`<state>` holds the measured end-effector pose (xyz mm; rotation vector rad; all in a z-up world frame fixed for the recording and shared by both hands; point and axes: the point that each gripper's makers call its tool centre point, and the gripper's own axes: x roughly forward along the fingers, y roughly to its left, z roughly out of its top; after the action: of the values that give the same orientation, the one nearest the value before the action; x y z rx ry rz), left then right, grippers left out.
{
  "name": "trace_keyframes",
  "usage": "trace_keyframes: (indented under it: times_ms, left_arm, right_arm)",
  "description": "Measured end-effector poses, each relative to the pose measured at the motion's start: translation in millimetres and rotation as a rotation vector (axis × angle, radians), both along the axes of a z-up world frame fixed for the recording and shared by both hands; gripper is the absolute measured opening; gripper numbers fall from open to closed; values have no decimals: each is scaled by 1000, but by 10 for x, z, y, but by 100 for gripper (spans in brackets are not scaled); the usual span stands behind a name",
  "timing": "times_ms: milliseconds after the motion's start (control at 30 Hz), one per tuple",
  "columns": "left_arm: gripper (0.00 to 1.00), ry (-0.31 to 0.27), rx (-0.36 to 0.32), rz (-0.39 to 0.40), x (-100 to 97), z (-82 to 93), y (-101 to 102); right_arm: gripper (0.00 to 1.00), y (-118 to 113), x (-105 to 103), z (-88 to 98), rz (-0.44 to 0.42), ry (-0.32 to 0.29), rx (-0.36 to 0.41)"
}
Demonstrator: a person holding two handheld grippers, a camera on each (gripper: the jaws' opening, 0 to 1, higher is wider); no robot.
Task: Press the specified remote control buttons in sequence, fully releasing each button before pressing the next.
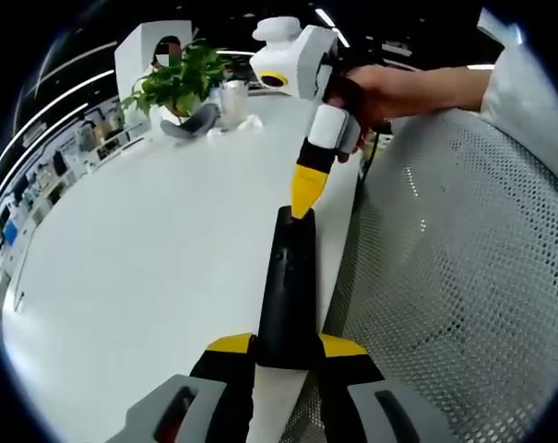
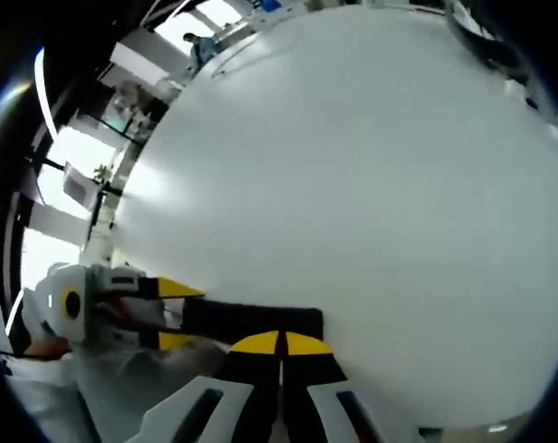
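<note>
The left tongs (image 1: 288, 355) grip the near end of the black remote (image 1: 288, 286) over the white tabletop (image 1: 140, 268). The right tongs (image 1: 306, 189), closed, touch its far end. A potted plant (image 1: 177, 83) stands well beyond; a mesh chair (image 1: 445, 277) lies beside them.

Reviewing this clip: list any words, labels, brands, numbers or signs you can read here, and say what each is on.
None can be read.
Remote control, held in the left tongs: black, no button markings legible.
Right tongs: yellow tips, no lettering.
Background shelves: items too small and blurred to read.

Left tongs (image 1: 286, 355) clamped, right tongs (image 2: 280, 343) closed.
</note>
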<state>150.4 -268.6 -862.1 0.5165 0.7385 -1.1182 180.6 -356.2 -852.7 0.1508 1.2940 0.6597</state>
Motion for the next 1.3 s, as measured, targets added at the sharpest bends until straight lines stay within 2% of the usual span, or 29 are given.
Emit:
trace_keyframes:
  times_ms: [100,200,267,333,433,600,900,1067,1200,1300]
  left_arm:
    - [25,-3,2,-6,-5,6,-2]
    - [25,-11,8,-14,-9,9,-6]
    - [25,-12,8,-14,-10,9,-6]
    - [25,-12,9,-14,-9,9,-7]
    - [25,-12,8,-15,-9,9,-6]
    - [25,-6,5,-10,-8,8,-5]
    - [25,-5,4,-11,-11,4,-2]
    - [25,-3,4,-9,-7,3,-2]
    - [25,-3,4,-10,-9,11,-7]
    - [25,-2,3,-9,-8,5,-6]
  right_arm:
    - [0,18,-5,3,1,8,-29]
    - [0,9,9,-7,-2,47,-53]
    - [0,-4,13,-10,-17,68,-45]
    - [0,-6,6,-3,-51,83,4]
    - [0,-19,0,4,-86,74,51]
    - [0,9,-1,8,-57,60,36]
    - [0,88,-63,9,-59,116,80]
    - [0,13,23,18,-89,76,60]
    - [0,-4,36,20,-124,99,81]
    - [0,-17,69,22,-131,80,72]
